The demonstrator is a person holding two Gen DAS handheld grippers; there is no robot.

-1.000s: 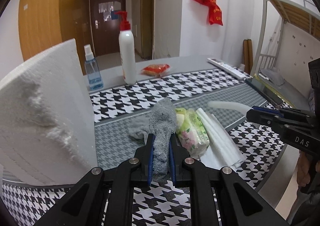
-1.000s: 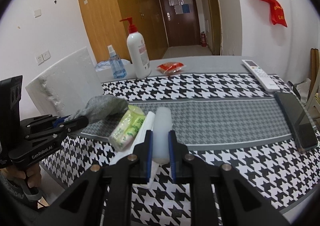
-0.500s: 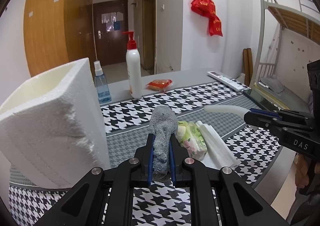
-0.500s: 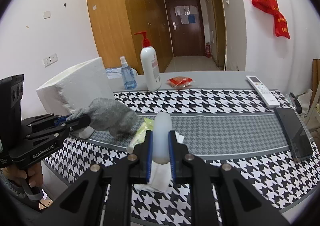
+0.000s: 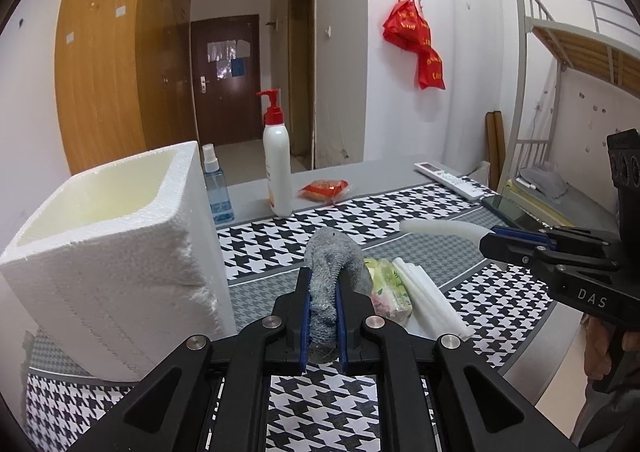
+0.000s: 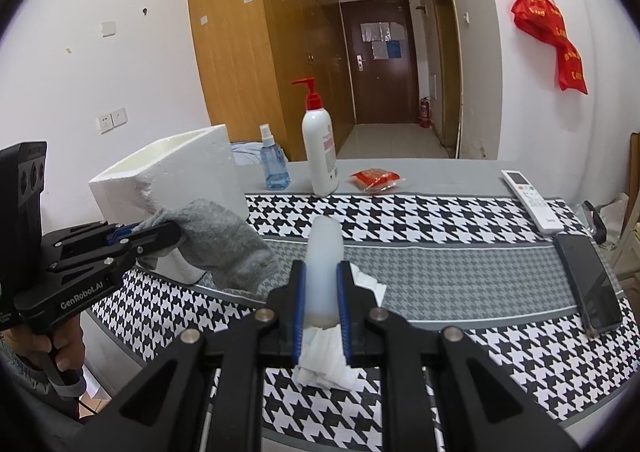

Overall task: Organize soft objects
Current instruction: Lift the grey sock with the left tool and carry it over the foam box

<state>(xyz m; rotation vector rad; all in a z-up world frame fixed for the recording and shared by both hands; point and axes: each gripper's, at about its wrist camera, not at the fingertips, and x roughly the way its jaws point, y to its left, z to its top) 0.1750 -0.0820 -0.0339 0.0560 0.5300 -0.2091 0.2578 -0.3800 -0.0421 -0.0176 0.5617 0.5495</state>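
My left gripper (image 5: pixel 323 292) is shut on a grey sock (image 5: pixel 332 264) and holds it above the table, just right of the open white foam box (image 5: pixel 120 236). From the right wrist view the sock (image 6: pixel 224 244) hangs in front of the box (image 6: pixel 176 176). My right gripper (image 6: pixel 322 288) is shut on a soft white foam strip (image 6: pixel 324 272), lifted above the table; the strip also shows in the left wrist view (image 5: pixel 444 230). A floral tissue pack (image 5: pixel 390 290) and folded white foam sheets (image 5: pixel 432 300) lie on the table below.
On the houndstooth cloth (image 6: pixel 420 220) stand a white pump bottle (image 6: pixel 320 148) and a blue spray bottle (image 6: pixel 274 164). A red packet (image 6: pixel 374 178), a white remote (image 6: pixel 532 200) and a dark phone (image 6: pixel 588 288) lie further right. A bunk bed (image 5: pixel 568 64) stands beyond the table.
Both grippers have risen with their loads. The sock has lifted off the table and the foam box's open top has come into view. The foam strip has risen too.
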